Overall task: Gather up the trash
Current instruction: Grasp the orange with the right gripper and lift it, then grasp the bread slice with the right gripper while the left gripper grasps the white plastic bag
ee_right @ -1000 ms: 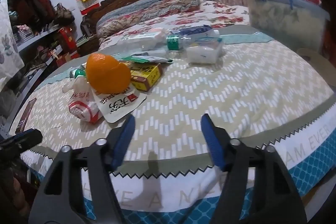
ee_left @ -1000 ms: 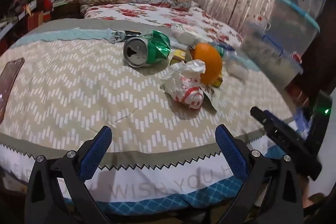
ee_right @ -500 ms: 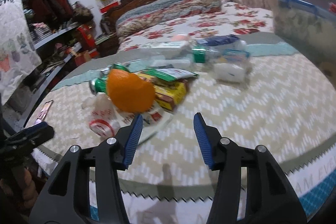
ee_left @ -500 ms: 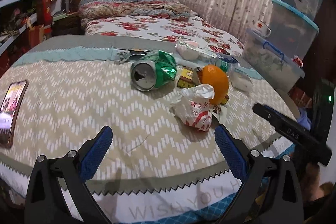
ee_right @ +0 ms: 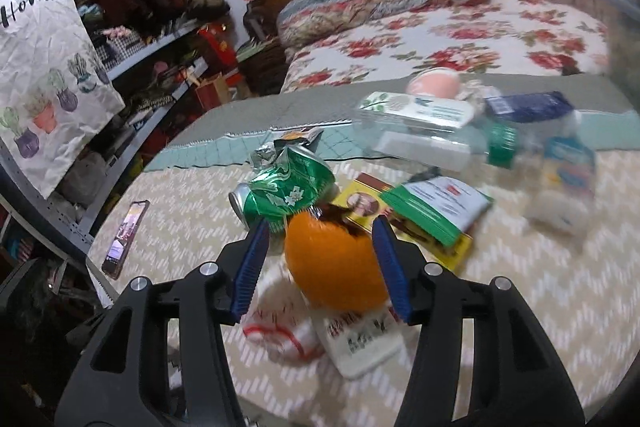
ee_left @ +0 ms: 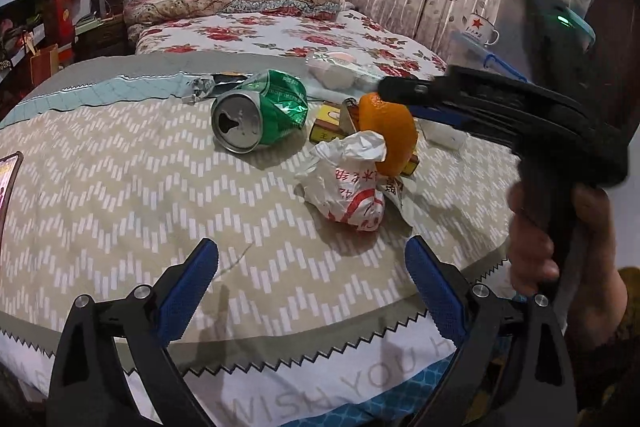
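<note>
Sitting atop the litter pile on the bed, the orange peel (ee_right: pixel 334 267) is a hollow, bright dome with a torn dark edge at 12 o'clock; it looks light, soft and crushable, best pinched gently across its flanks. The right tool (ee_right: pixel 322 267) brackets it, fingers parted, not touching; a crushed green can (ee_right: pixel 286 193) lies at 11 o'clock. The left tool (ee_left: pixel 312 291) hangs wide and empty.

Orange peel (ee_right: pixel 334 265) fills right claw (ee_right: pixel 320 259) gap; can (ee_right: pixel 286 193) crowds beyond.

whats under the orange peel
The orange peel sits on a white printed packet, overlapping a yellow box. Whatever lies directly beneath it is covered. The right gripper jaws straddle it.
</note>
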A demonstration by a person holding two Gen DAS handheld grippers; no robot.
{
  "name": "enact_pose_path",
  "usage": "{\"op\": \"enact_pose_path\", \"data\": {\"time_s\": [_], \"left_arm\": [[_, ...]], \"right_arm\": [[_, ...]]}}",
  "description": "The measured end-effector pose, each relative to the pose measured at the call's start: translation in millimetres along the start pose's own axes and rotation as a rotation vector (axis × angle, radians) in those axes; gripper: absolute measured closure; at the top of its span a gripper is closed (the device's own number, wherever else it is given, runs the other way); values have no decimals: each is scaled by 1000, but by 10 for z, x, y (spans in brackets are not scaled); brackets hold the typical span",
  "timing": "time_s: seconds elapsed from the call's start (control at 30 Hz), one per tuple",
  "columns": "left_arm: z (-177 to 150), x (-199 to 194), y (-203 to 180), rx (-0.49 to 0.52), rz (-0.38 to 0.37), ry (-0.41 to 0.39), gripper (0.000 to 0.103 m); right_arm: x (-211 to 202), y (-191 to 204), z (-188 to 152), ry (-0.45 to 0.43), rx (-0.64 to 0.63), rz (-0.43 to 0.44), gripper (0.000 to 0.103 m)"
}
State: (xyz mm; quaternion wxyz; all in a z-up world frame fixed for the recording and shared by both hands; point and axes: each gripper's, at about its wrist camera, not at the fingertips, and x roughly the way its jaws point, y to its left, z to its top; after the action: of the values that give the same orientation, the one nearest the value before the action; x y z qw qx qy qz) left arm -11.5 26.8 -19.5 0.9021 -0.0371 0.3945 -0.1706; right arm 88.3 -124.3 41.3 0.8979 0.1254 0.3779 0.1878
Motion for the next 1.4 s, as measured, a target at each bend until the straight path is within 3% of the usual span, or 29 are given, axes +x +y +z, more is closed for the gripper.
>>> {"op": "enact_pose_path", "data": {"time_s": [0.03, 0.07, 0.17, 0.4, 0.6, 0.7, 0.83, 0.93, 1.2, 1.4], "left_arm": [[1, -1, 17, -2, 0, 1, 13], [3, 4, 32, -4, -1, 3, 13], [19, 14, 69, -7, -6, 4, 13], [66, 121, 116, -42, -37, 26, 12], [108, 191, 81, -34, -49, 38, 12], [143, 199, 59, -31, -56, 32, 12], [153, 218, 47, -30, -67, 34, 12], [135, 232, 65, -36, -74, 42, 12], [97, 205, 182, -56, -89, 42, 12], [123, 190, 221, -59, -112, 36, 12]], "right_arm": [[50, -3, 2, 13, -11, -16, 50], [107, -10, -9, 32, -17, -23, 61], [64, -95, -83, 48, 0, -10, 69], [-447, -566, -356, -8, 139, -25, 72], [-755, -1001, -534, -51, 265, -117, 72], [-838, -1159, -612, -60, 313, -159, 70], [-915, -1258, -676, -74, 360, -142, 68], [-924, -1187, -662, -87, 346, -118, 37], [-775, -822, -666, -49, 226, -118, 36], [-741, -842, -706, -27, 230, -134, 36]]}}
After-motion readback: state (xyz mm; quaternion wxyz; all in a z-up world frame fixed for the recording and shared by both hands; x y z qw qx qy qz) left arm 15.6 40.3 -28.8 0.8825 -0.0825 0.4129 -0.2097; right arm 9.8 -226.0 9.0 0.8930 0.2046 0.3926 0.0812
